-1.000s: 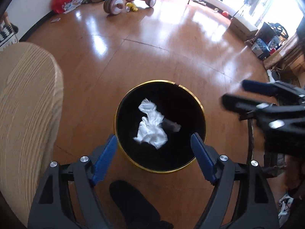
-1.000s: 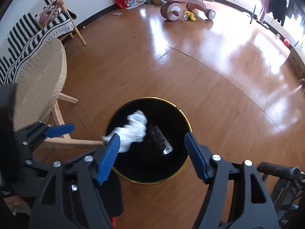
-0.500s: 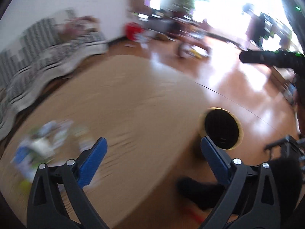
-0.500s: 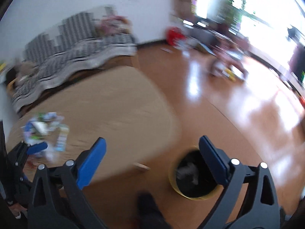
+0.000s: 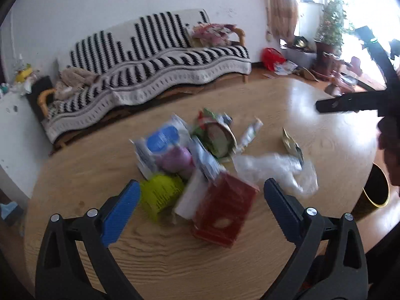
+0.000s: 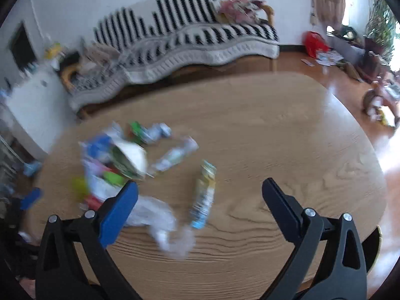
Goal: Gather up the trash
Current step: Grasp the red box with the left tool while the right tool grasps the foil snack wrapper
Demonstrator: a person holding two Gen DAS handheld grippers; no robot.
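A heap of trash lies on the round wooden table point(image 5: 175, 262): a red carton point(image 5: 225, 215), a yellow-green cup point(image 5: 160, 197), a blue and white wrapper point(image 5: 162, 137), a paper cup point(image 5: 220, 137) and a clear plastic bag point(image 5: 275, 170). My left gripper point(image 5: 200, 200) hangs open above the red carton, nothing between its fingers. In the right wrist view, my right gripper point(image 6: 200, 200) is open over a crushed yellow and blue wrapper point(image 6: 203, 200), with the clear plastic bag point(image 6: 155, 215) by its left finger. The black bin with a gold rim point(image 5: 377, 190) stands on the floor beyond the table's right edge.
A sofa under a black and white striped blanket point(image 5: 155, 70) runs along the far wall. A red bag point(image 5: 272, 57), papers and potted plants point(image 5: 330, 30) sit at the back right. A white cabinet point(image 5: 12, 130) stands at the left.
Both grippers swung away from above the bin, up and across to the table, and now face the trash heap. Their jaws opened wider after the tissue dropped into the bin.
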